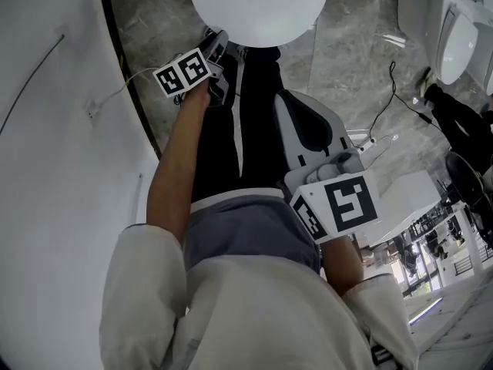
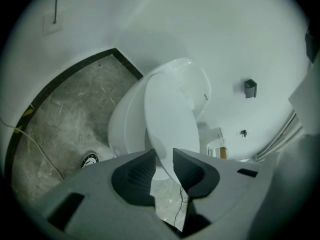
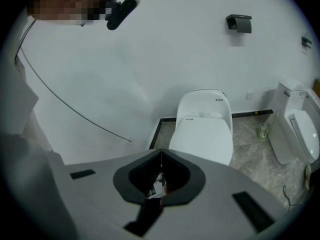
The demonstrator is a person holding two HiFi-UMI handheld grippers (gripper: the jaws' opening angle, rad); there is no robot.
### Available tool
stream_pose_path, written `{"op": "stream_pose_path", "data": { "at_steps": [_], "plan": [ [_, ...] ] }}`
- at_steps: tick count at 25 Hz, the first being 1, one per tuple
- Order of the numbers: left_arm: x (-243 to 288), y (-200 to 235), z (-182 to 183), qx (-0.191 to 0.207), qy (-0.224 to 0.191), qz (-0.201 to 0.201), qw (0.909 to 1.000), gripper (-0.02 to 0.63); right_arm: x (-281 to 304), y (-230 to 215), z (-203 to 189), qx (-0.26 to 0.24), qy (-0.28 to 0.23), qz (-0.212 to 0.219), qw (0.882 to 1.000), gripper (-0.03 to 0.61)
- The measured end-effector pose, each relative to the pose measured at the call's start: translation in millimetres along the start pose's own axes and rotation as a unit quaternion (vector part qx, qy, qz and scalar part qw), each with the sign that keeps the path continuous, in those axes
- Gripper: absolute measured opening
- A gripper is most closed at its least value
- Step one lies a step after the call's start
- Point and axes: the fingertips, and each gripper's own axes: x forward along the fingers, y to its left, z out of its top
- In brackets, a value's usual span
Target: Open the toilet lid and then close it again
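Head view looks steeply down on the person's own body, and the white toilet lid (image 1: 258,6) sits at 12 o'clock, at the top edge. The left gripper (image 1: 218,43) is stretched to it at about 11 o'clock, its marker cube (image 1: 182,73) showing only black and white square patterns, no letters. The right gripper (image 1: 289,102) is held back near the body, and its marker cube (image 1: 347,203) lies at about 4 o'clock. A second toilet (image 1: 460,37) stands on the grey marble floor (image 1: 354,45) at 2 o'clock.

Left gripper view shows the left gripper (image 2: 164,156) with its two dark pads (image 2: 137,171) closed on the front rim of the toilet lid (image 2: 170,119). The rim runs down between the pads and fills the narrow gap. The lid appears raised partly from the seat (image 2: 125,129), which shows at 9 o'clock of it; how far it is raised I cannot tell.

Right gripper view shows the right gripper (image 3: 161,154) with its jaws pressed together and nothing between them. Beyond it, at 12 o'clock, is the toilet lid (image 3: 202,136). There is small dark print on the toilet's back part (image 3: 219,100) and a small label (image 3: 188,119) at the lid's hinge end, both too small to read. The second toilet (image 3: 295,129) is at 3 o'clock, and a dark box (image 3: 239,23) hangs on the white wall at 1 o'clock.
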Motion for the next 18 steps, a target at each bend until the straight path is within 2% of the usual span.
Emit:
{"op": "stream_pose_path", "data": {
  "at_steps": [18],
  "plan": [
    [-23.3,-32.7,14.0,0.015,0.005,-0.016,0.9997,0.072,-22.5,12.2,29.0,-0.012,-0.026,-0.008,1.0,0.011]
  ]
}}
